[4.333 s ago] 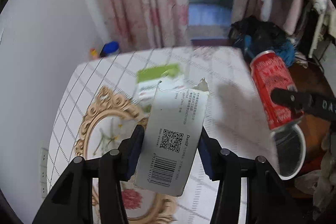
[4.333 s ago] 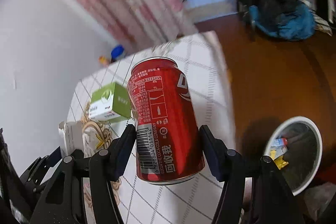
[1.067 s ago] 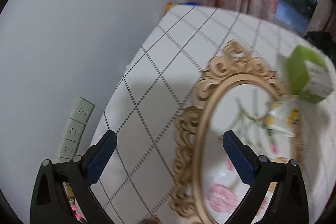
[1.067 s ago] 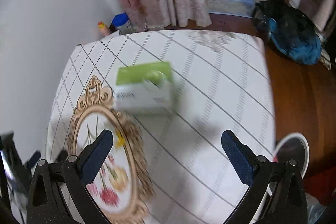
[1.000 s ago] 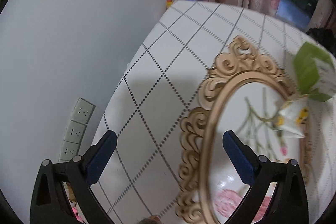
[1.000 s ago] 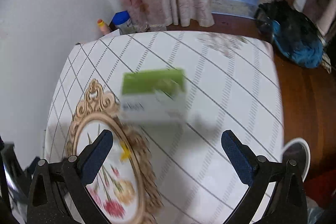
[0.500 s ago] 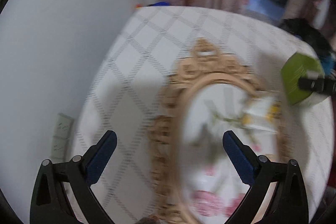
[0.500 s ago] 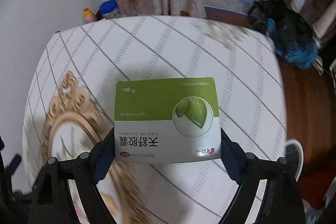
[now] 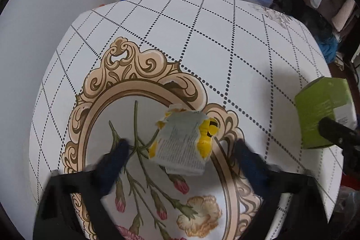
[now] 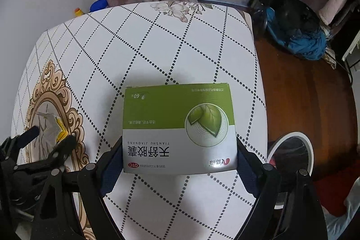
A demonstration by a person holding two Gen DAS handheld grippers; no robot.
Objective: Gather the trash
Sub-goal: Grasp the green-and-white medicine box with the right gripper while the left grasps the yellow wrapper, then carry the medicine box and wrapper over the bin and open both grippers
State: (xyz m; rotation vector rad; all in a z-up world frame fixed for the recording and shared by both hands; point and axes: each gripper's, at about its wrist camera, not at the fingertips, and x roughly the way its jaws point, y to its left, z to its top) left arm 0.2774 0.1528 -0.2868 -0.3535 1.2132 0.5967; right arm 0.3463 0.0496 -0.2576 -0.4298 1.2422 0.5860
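Green and white cardboard fills my right view: the medicine box (image 10: pixel 180 127) sits clamped between the right gripper (image 10: pixel 180 156), a pad pressed on each short side, lifted just clear of the table (image 10: pixel 157 48). My left gripper (image 9: pixel 180 156) is spread wide, one finger either side of the torn yellow wrapper (image 9: pixel 183 138), which lies on the table's painted oval frame, nothing gripped yet.

I judge the wrapper is the live step. It looks flimsy and slightly crumpled, so I'd come down square, get both pads low against the tabletop, and close slowly on its middle, not on the ragged corner at 1 o'clock.

For the box, the white bin (image 10: pixel 290 150) waits at 3 o'clock off the table's right edge, over the wooden floor (image 10: pixel 303 93). That edge is close; I'd lift a little more before swinging across. Open tabletop runs to 12 o'clock; the wall (image 9: pixel 45 15) hems my left side around 10.
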